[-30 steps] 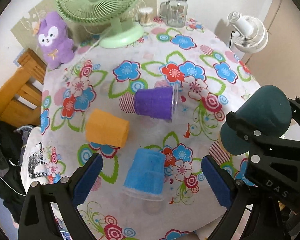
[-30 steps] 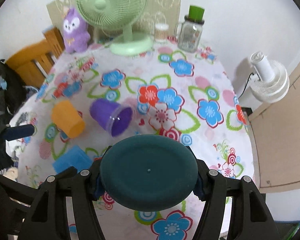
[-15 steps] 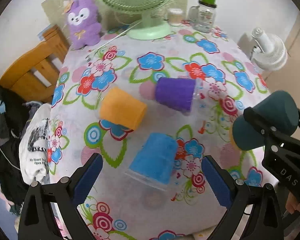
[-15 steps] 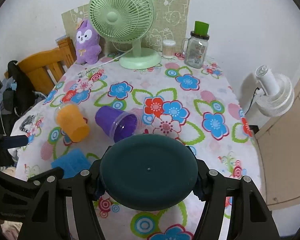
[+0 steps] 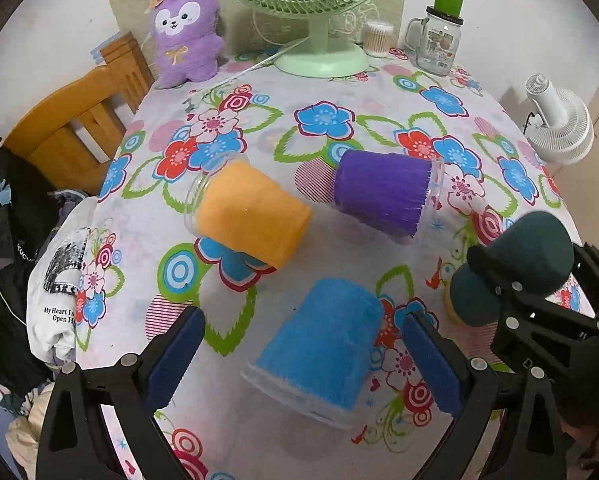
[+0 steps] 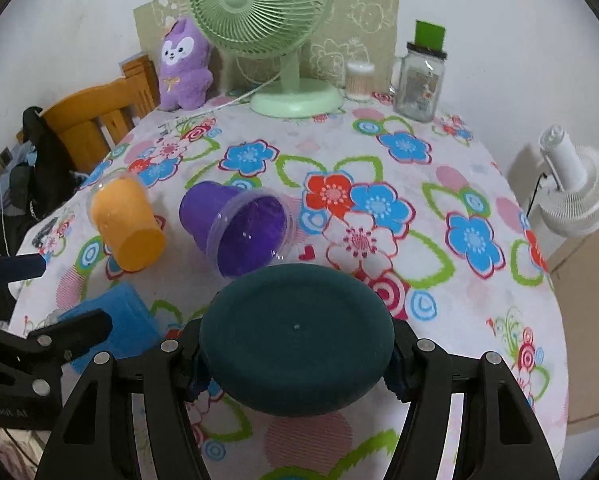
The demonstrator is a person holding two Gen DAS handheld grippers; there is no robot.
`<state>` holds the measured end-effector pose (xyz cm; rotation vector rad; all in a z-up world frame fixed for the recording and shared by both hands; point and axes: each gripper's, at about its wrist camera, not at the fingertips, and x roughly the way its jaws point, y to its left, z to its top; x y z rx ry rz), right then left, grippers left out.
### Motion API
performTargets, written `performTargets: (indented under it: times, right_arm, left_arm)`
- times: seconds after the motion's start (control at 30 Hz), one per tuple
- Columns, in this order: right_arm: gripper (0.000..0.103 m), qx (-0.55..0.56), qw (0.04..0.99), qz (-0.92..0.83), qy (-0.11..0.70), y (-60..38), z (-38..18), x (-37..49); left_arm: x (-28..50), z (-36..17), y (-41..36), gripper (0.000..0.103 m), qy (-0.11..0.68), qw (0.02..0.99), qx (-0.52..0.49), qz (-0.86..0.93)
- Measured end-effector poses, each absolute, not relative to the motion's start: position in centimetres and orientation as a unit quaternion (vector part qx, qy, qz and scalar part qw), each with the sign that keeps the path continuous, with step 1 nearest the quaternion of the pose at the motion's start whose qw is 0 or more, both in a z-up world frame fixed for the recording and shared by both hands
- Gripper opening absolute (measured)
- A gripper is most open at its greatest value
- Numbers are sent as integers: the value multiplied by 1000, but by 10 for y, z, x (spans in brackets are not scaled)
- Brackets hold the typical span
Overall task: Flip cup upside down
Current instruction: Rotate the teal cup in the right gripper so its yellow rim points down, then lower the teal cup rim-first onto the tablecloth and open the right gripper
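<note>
- Left gripper (image 5: 301,354) hangs with its jaws spread wide over the counter (image 5: 379,92), nothing between the blue pads; since the earlier frames it has swung so the blue cup (image 5: 323,350) now lies straight ahead between its fingers rather than off toward one side.
- Right gripper (image 6: 295,354) is pinching the dark teal cup (image 6: 295,336) at both sides, bottom facing the camera, held above the counter; compared with a second ago it sits higher and further back, with more of the flowered cloth showing ahead of it.
- From the left gripper, the dark teal cup (image 5: 513,270) is off to the right, tilted, its mouth pointing down toward the counter.
- Blue cup lies on its side, clear rim toward the left gripper; its inside cannot be seen.
- Orange cup (image 5: 251,216) lies on its side ahead and to the left, rim turned away.
- Purple cup (image 6: 239,228) lies on its side just ahead of the right gripper, mouth open toward it, showing only its purple lining.
- Far ahead stand a green fan (image 6: 267,32), a glass jar (image 6: 419,80) and a purple plush toy (image 6: 183,66).
</note>
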<state>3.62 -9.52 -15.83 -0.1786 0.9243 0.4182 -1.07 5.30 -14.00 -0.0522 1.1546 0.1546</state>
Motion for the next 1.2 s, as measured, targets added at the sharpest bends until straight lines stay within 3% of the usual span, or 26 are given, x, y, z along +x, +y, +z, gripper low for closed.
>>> performTargets:
  times: [0.43, 0.73, 0.97, 1.2]
  right_arm:
    - [69, -73, 873, 202, 438, -87, -157, 60]
    - [71, -39, 852, 195, 483, -87, -167, 78]
    - [81, -25, 846, 190, 498, -87, -166, 85]
    - [82, -31, 842, 186, 506, -84, -162, 93]
  left_arm:
    - [3, -142, 59, 100, 548, 834, -36, 61]
    - [20, -134, 64, 100, 543, 837, -40, 52]
    - [29, -130, 73, 100, 551, 831, -46, 52]
    - [33, -128, 77, 100, 563, 824, -55, 48]
